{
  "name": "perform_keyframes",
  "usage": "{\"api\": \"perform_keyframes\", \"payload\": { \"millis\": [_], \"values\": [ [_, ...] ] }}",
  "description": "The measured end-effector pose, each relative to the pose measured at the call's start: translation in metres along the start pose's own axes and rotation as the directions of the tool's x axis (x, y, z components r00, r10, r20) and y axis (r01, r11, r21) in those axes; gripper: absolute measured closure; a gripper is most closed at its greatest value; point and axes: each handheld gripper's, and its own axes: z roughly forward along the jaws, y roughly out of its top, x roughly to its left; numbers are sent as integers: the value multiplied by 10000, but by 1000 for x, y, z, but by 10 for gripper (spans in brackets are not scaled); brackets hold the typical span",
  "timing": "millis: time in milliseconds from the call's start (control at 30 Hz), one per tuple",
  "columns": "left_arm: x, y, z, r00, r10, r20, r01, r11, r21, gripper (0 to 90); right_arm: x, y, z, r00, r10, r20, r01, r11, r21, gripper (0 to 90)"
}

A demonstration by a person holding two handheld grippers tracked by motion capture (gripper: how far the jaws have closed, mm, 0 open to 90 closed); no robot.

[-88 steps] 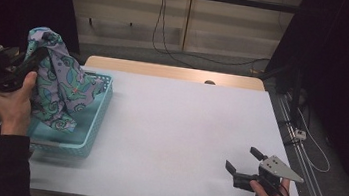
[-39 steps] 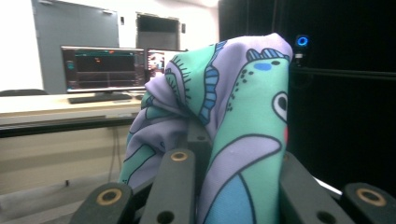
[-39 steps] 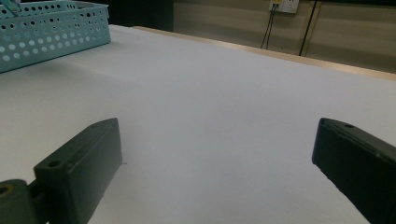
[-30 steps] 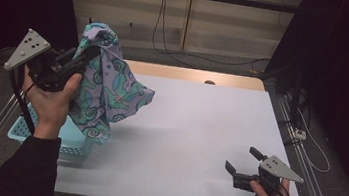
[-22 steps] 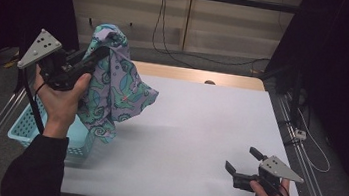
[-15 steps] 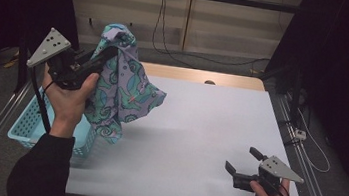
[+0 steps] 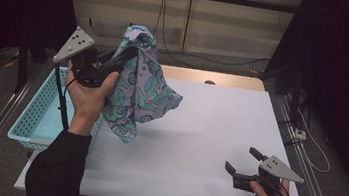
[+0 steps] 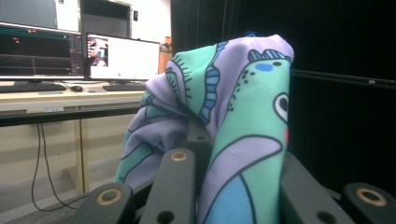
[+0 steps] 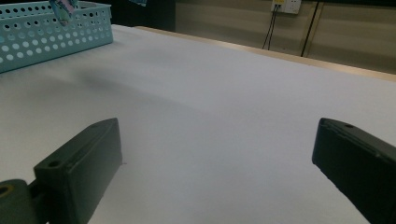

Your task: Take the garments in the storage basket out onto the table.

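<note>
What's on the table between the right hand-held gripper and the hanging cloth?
Nothing: bare white table separates the right hand-held gripper from the cloth, seen from the high view.

Colours and prints, quick rundown

The cloth is printed in mint green and lilac, with dark outlined swirls and paisley shapes, a few blue patches and a tiny red spot; the same print is seen close up in the left gripper view. The basket is coloured pale turquoise and is perforated with rows of round holes. The counter is covered in plain white, with a light wooden strip seen at the far edge. Both hand-held grippers, left and right, are finished in black, each topped with a grey dotted plate.
</note>
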Motion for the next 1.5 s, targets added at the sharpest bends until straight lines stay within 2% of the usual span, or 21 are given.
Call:
{"api": "perform_keyframes", "payload": {
  "millis": [333,567,733,767,833,967,1233,1333,1500],
  "values": [
    [-4,-11,23,9985,-360,402,344,9986,402,804,1,0,0,10000,-82,-28,82,10000,-26,9],
    [-13,-17,40,9958,-435,803,373,9963,777,804,2,0,0,10000,-39,-83,39,10000,-22,9],
    [-16,-23,52,9951,-537,836,451,9938,1020,804,1,0,0,9999,-81,-60,81,10000,-19,9],
    [-19,-26,57,9963,-421,756,327,9921,1212,804,1,0,0,10000,-50,-79,50,10000,-11,9],
    [-22,-30,63,9944,-489,941,349,9888,1449,804,1,0,0,10000,-68,-47,68,10000,-9,9],
    [-27,-40,76,9946,-448,933,280,9842,1746,804,2,0,0,9999,-71,-87,71,10000,-20,9],
    [-29,-58,95,9938,-699,867,485,9724,2281,803,2,0,-1,9999,-98,-109,97,10000,-21,9],
    [-29,-65,98,9939,-691,865,449,9657,2556,803,2,0,-1,9999,-80,-119,80,10000,-26,9],
    [-29,-79,105,9941,-651,866,352,9500,3104,803,2,0,-1,9999,-121,-115,121,9999,-13,9]
  ]
}}
